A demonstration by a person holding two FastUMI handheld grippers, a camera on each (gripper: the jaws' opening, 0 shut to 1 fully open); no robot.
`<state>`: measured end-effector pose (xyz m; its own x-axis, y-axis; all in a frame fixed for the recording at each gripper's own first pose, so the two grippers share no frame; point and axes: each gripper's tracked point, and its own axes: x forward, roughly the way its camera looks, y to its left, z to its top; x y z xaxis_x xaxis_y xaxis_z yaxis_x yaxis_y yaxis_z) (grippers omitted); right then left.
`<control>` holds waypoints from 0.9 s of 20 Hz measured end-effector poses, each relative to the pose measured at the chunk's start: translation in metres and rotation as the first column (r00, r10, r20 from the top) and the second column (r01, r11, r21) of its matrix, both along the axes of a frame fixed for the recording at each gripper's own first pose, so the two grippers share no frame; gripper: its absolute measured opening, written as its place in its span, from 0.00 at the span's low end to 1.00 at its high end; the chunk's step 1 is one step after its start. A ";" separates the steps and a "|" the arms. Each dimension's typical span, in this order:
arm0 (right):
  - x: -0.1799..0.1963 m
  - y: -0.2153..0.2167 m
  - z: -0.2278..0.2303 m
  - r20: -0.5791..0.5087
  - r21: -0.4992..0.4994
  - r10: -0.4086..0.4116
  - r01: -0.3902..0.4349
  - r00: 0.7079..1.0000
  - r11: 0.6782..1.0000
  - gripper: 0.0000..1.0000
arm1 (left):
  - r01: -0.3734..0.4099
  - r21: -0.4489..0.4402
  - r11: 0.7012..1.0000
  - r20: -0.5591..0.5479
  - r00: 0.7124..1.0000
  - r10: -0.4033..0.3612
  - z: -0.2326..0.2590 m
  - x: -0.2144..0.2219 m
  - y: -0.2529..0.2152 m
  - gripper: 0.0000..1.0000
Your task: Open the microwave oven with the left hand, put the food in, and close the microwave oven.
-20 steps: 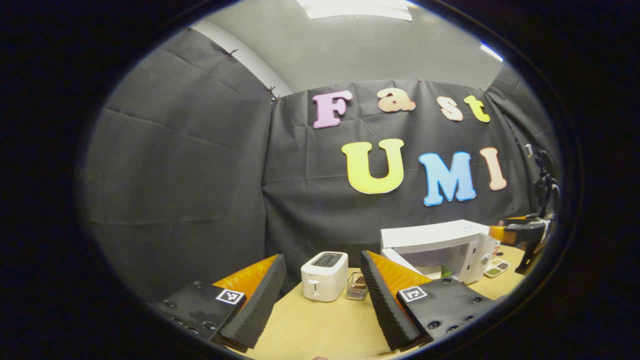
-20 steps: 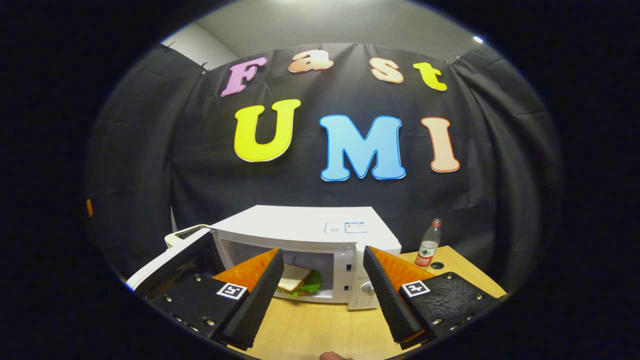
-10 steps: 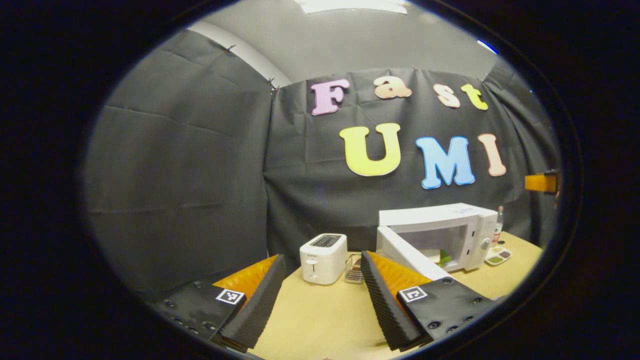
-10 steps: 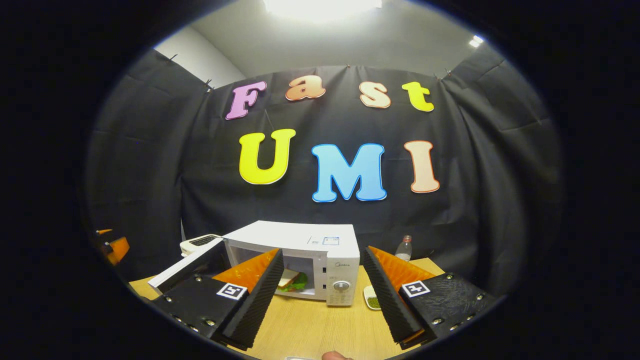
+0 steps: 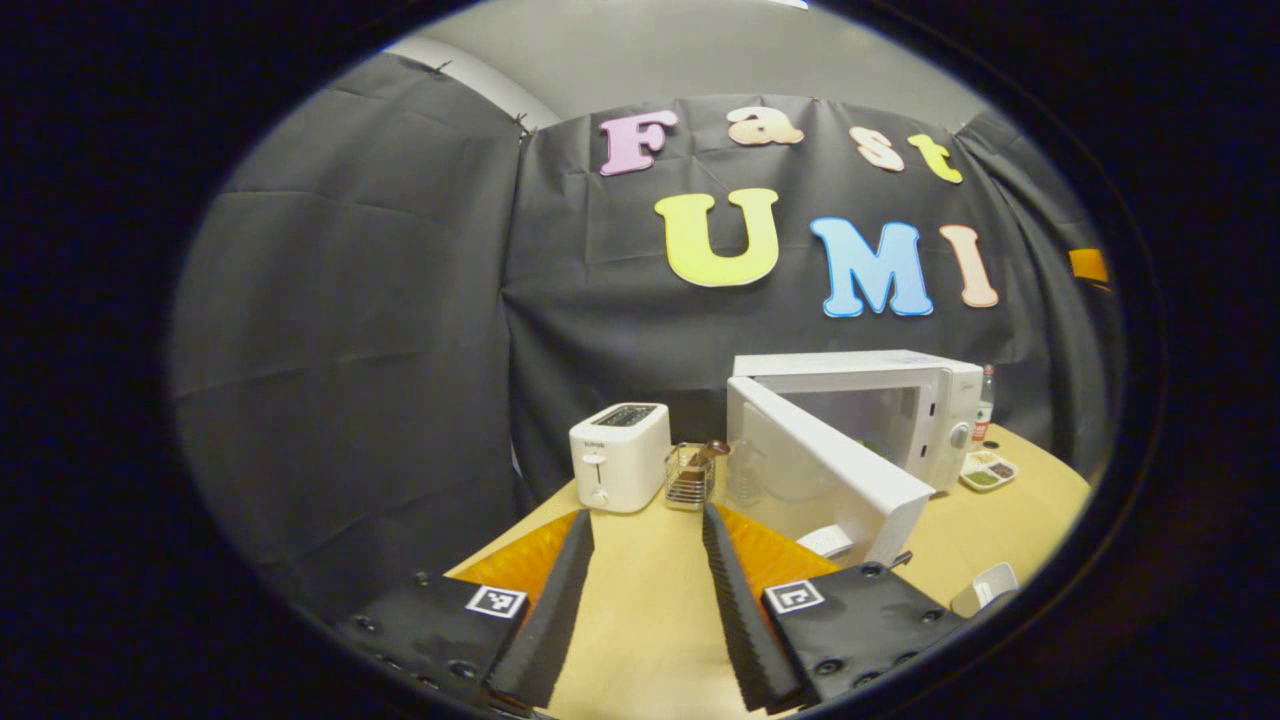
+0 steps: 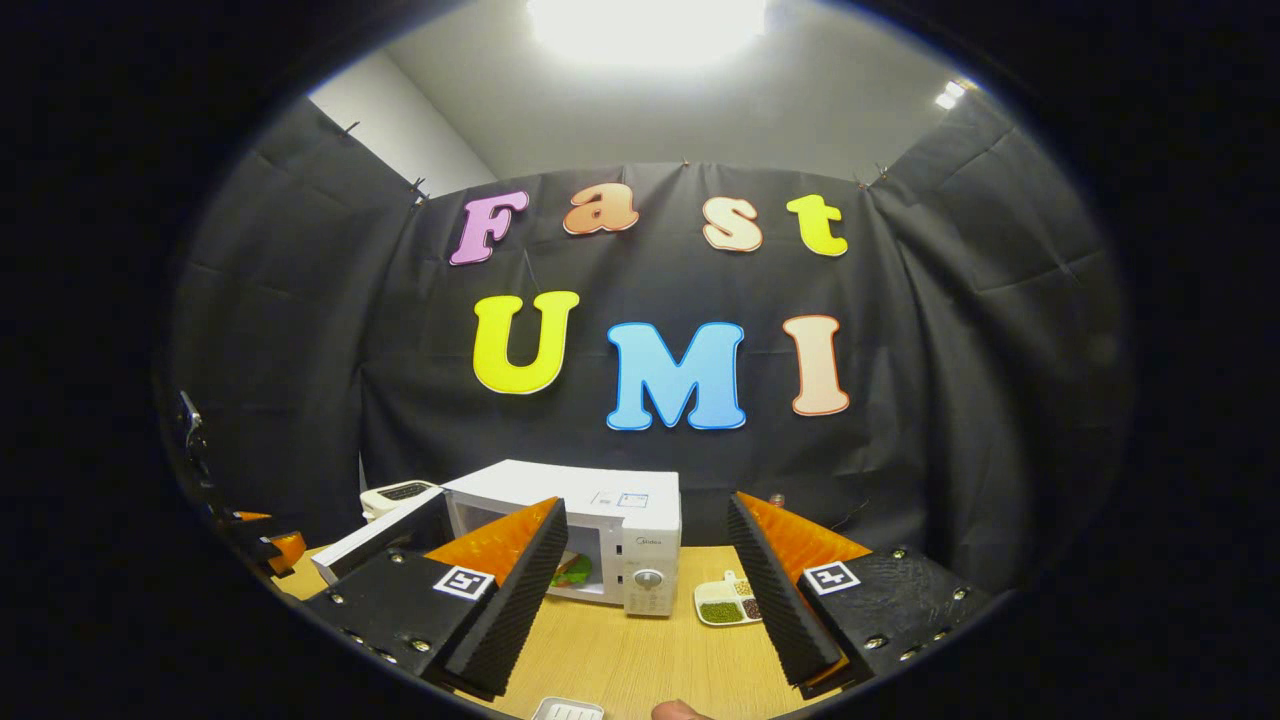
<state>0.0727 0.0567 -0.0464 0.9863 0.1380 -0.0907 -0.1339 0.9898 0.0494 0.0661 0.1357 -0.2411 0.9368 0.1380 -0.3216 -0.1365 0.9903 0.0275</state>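
Both grippers pulled back from the microwave since 1 s ago; it looks smaller and farther in right gripper view now, and my left gripper dropped lower and swung toward the door. Microwave: white box, door swung open to its left, knob panel on right side. Food sits inside the cavity, bread w/ green leaf showing, partly hidden behind my right gripper finger. Left gripper empty, fingers at mid gap, near the door's edge but not touching. Right gripper empty, fingers wide apart, well back from the microwave.

Surface: light wood table. White toaster far left, small wire rack beside it, sectioned dish w/ green and brown bits just right of the microwave, bottle behind it. Black cloth walls, grey ceiling, bright lamp overhead.

Small white items at near edge of table cut off, can't ID. Cavity interior in left gripper view hard to make out.
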 end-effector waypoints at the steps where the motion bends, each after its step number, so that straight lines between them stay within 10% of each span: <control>1: -0.002 -0.005 0.001 0.000 0.004 -0.006 0.006 1.000 1.000 0.96 | 0.005 -0.005 1.000 -0.011 1.000 -0.005 -0.007 -0.001 -0.004 0.64; 6: -0.014 -0.027 -0.002 -0.009 0.011 -0.026 0.026 1.000 1.000 0.96 | 0.026 -0.020 0.999 -0.069 0.997 -0.027 -0.027 -0.009 -0.030 0.14; 18: -0.040 -0.085 0.003 0.013 0.008 -0.037 0.037 0.999 0.999 0.96 | 0.071 0.002 0.997 -0.104 0.992 -0.070 -0.029 -0.008 -0.092 0.07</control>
<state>0.0332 -0.0284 -0.0433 0.9918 0.1024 -0.0766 -0.0983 0.9936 0.0550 0.0585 0.0436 -0.2702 0.9059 0.0748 -0.4169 -0.0622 0.9971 0.0439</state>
